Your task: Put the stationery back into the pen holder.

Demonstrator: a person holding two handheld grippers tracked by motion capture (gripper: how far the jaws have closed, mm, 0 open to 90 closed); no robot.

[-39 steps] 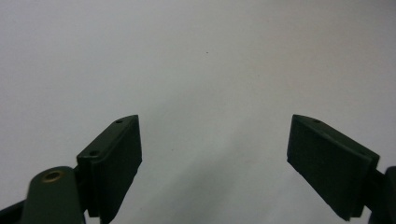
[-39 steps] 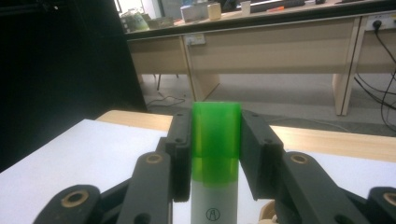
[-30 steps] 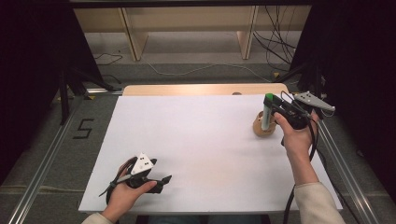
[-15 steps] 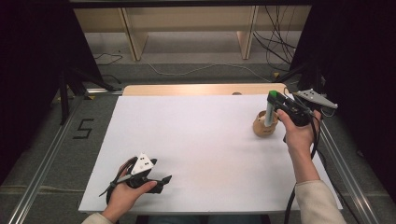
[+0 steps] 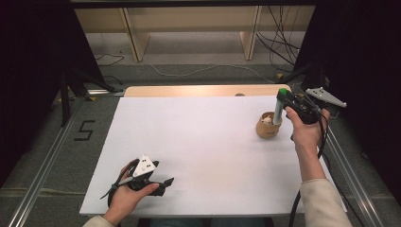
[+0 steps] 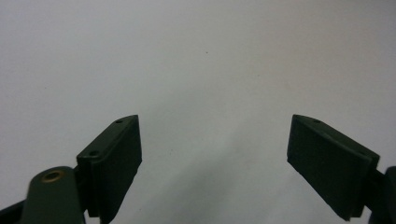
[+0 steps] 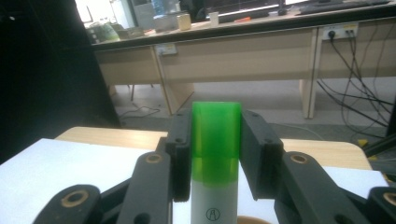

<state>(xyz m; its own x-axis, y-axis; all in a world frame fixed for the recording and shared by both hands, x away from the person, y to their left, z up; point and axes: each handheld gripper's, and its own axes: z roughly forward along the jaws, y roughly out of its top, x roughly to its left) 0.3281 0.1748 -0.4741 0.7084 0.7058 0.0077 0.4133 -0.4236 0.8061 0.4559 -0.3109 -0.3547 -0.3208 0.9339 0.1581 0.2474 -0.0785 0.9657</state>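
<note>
The marker (image 7: pixel 215 154), white barrel with a green cap, stands upright between the jaws of my right gripper (image 5: pixel 287 105), which pinch it at the cap. Its lower end hangs just above, or just inside, the mouth of the wooden cup (image 5: pixel 268 126) directly below my jaws; I cannot tell whether it touches the rim.

Risk: the hold is on the cap alone. If the cap is loose, I judge the barrel could slide out and drop. If I lower off-centre, the tip could catch the rim and tip the light cup over on the white sheet (image 5: pixel 203 142).

Pose: my right hand (image 5: pixel 305 135) is raised, forearm stretched forward, gripper pointing away from me and level. My left gripper (image 5: pixel 153 182) lies low on the sheet, well apart from the cup, jaws spread wide with nothing between them.
</note>
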